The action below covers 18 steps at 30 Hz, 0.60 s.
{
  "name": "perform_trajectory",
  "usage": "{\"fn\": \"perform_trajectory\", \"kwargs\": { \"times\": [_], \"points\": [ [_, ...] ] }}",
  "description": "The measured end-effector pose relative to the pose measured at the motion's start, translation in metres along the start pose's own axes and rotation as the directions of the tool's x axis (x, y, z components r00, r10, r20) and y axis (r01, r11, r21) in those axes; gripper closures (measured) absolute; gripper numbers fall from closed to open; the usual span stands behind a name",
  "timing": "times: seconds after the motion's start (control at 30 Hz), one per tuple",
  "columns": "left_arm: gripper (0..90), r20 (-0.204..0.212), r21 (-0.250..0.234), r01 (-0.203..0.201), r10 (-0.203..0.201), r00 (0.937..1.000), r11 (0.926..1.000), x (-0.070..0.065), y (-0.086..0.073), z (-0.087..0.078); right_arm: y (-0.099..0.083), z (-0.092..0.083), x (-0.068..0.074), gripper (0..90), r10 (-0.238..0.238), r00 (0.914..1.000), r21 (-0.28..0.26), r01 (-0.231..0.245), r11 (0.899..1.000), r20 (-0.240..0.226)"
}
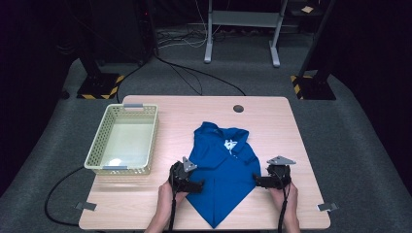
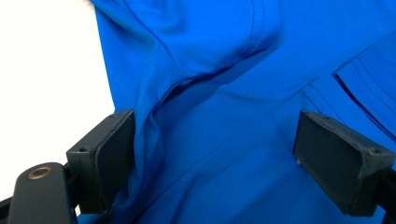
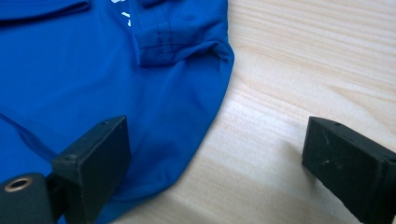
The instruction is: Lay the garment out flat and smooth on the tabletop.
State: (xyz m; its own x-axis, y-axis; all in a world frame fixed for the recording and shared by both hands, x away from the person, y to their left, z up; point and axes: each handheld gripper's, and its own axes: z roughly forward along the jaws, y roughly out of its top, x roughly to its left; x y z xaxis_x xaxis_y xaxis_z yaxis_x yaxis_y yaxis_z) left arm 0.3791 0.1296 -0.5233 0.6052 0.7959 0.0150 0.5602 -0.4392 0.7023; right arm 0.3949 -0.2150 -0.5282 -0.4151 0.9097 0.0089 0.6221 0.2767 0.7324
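Observation:
A blue polo shirt [image 1: 224,167] lies folded on the wooden table [image 1: 274,121], collar toward the far side and a pointed corner toward the near edge. My left gripper [image 1: 199,185] rests at the shirt's left edge, pointing right. In the left gripper view its jaws stand wide apart over creased blue fabric [image 2: 224,56], with the cloth lying between them [image 2: 215,158]. My right gripper [image 1: 256,180] sits at the shirt's right edge, pointing left. In the right gripper view it [image 3: 215,163] is open: one jaw is over the shirt's hem [image 3: 70,70], the other over bare wood.
A pale yellow mesh basket [image 1: 94,151] stands on the table's left part. A round cable hole [image 1: 238,108] sits near the far edge. Tape tabs mark the near corners. Beyond the table are stand bases and cables on grey floor.

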Motion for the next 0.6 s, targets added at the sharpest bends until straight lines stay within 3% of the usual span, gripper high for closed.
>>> {"fn": "perform_trajectory", "kwargs": {
  "times": [0.17, 0.37, 0.47, 0.6],
  "points": [
    [13.5, -0.010, -0.059, 0.011, -0.012, 0.9999, 0.9982, -0.003, -0.013, -0.005, -0.007, -0.007, 0.003, 7.2, -0.004, 1.0000, 0.001, 0.004, 1.000, -0.001],
    [13.6, -0.010, -0.058, 0.012, -0.013, 0.9999, 0.9982, -0.004, -0.014, -0.007, -0.004, -0.007, 0.000, 7.7, -0.006, 0.9997, 0.005, 0.006, 1.000, -0.025],
    [13.6, -0.009, -0.059, 0.012, -0.013, 0.9999, 0.9982, -0.004, -0.014, -0.007, 0.008, -0.007, -0.003, 9.1, -0.018, 0.9995, -0.032, 0.017, 0.999, -0.024],
    [13.5, -0.012, -0.059, 0.014, -0.015, 0.9998, 0.9982, -0.004, -0.015, -0.007, 0.043, -0.004, -0.001, 9.6, -0.064, 0.9974, -0.063, 0.062, 0.996, -0.032]
  ]
}}
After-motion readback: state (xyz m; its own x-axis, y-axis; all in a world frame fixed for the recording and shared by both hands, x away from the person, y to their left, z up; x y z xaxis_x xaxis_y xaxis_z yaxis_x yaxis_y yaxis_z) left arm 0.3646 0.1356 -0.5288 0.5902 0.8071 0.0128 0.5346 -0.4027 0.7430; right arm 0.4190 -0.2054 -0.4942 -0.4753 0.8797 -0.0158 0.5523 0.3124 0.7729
